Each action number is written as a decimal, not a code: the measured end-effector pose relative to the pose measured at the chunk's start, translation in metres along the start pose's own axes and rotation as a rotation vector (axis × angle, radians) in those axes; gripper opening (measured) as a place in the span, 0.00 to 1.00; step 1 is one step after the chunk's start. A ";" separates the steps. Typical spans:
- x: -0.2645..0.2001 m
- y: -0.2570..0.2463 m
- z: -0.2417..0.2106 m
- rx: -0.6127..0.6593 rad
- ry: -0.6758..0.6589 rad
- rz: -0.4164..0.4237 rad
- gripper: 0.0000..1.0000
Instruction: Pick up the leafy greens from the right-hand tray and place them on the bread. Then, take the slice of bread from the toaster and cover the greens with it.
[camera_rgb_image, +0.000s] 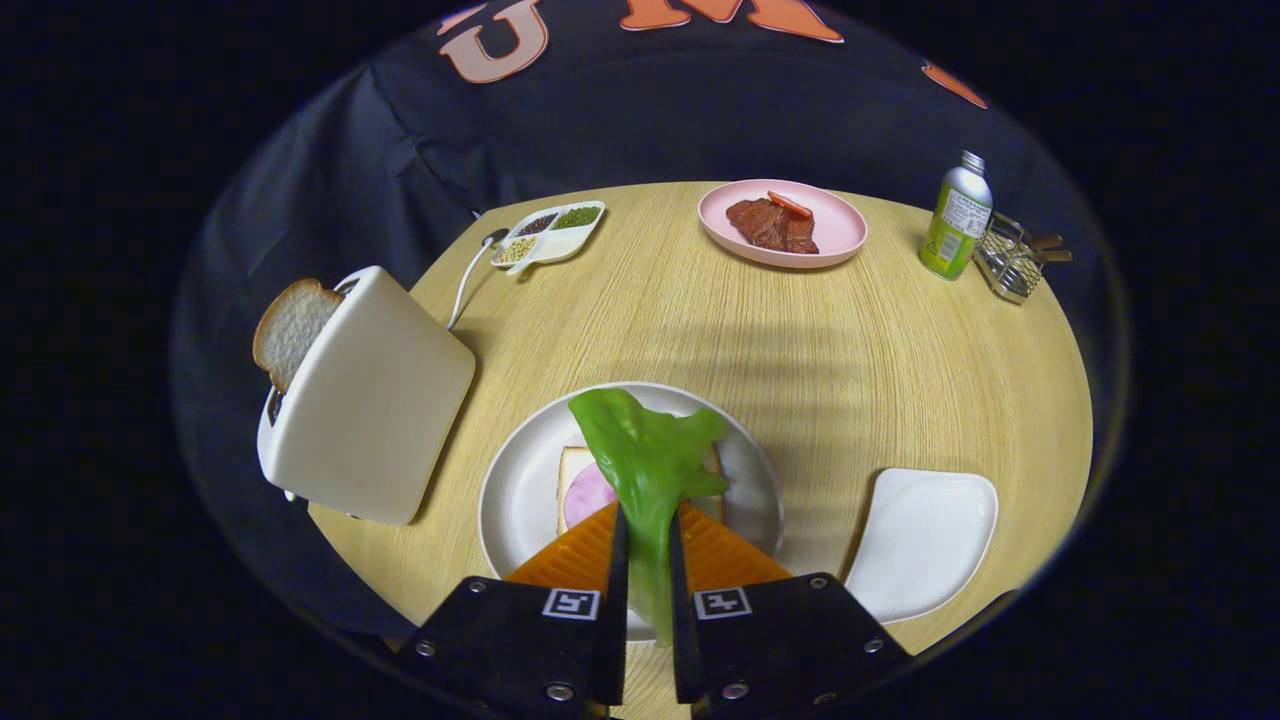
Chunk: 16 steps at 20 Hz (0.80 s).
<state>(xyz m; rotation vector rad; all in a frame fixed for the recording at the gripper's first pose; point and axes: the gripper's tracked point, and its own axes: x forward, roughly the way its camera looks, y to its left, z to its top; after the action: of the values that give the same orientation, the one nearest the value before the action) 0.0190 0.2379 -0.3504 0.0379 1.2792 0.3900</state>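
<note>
A: Any readable writing?
B: Bottle, upper right of the frame, has a green and white label, print too small to read. Square markers on the gripper body, no text.

A: Containers?
B: Pink plate at top centre, brown meat with a red strip on it. Divided dish upper left of centre, four compartments of beans or grains, dark, green and pale. Wire basket just right of the bottle, contents unclear. White tray lower right, bare. Round white plate lower centre holds bread with a pink slice on it.

A: Toaster?
B: White toaster at left, bread slice sticking out of its slot.

A: Gripper?
B: Gripper at bottom centre, fingers nearly together, pinching the leafy greens. The leaf hangs over the bread on the round plate; cannot tell if it touches.
</note>
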 end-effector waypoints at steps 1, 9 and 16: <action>0.004 0.001 0.000 -0.005 0.002 -0.003 0.22; 0.001 0.011 -0.001 -0.052 -0.003 0.026 0.47; -0.001 0.004 0.006 -0.070 -0.022 -0.036 0.75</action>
<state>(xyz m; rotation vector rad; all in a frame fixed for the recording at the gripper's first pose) 0.0236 0.2425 -0.3470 -0.0400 1.2421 0.4026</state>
